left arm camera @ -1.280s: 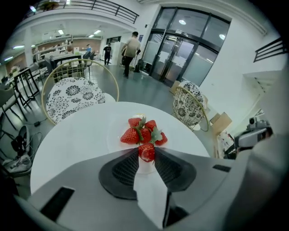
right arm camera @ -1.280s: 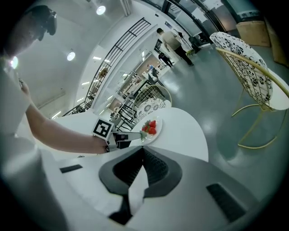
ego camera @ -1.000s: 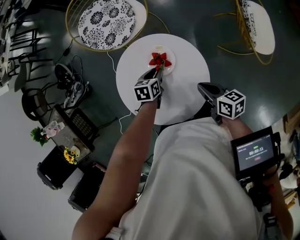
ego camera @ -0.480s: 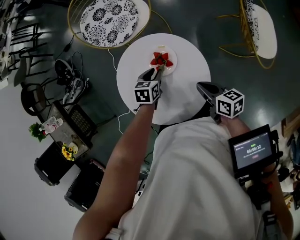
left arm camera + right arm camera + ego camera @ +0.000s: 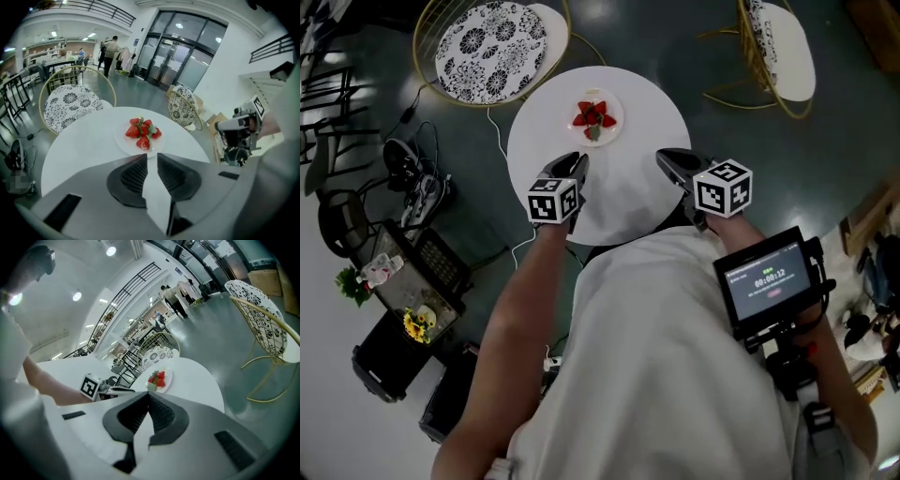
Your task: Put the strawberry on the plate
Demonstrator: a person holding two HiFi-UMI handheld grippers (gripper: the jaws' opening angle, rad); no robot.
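A: Any writing to read?
B: Only on the small screen (image 5: 766, 281) behind and to the right of the right gripper (image 5: 662, 156): a timer line, seemingly 00:00:12, with finer print too small to make out. Otherwise just black-and-white square markers on the cubes (image 5: 553, 201).
A: And the left gripper (image 5: 577, 161)?
B: Hovers over the near edge of the tabletop (image 5: 628, 192), spread by a narrow gap with nothing in it. Has just been closing a little.
A: The right one?
B: Pressed together at the tips, pinching nothing. Off to the right of the left one and well apart from it.
A: The strawberries (image 5: 592, 114)?
B: On the plate (image 5: 617, 111) already, in a small heap with green leaves. Straight ahead of the left gripper and well clear of its tips; ahead and to the left of the right gripper.
A: Surface?
B: Round and white, carrying that plate, also white, toward the side far from both grippers.
A: Room?
B: A large hall with a glossy dark grey-green floor (image 5: 694, 56). One chair (image 5: 487, 45) with a gold wire frame and a black-and-white patterned cushion ahead and left of the left gripper, another (image 5: 783, 42) ahead and right of the right gripper. Farther off, glass doors (image 5: 187, 51), a railed gallery (image 5: 93, 9), round ceiling lights (image 5: 111, 250) and a few people (image 5: 110, 51) standing. Left of the left gripper, down on the floor: cables (image 5: 492, 131), black cases (image 5: 389, 361) and yellow flowers (image 5: 417, 325).
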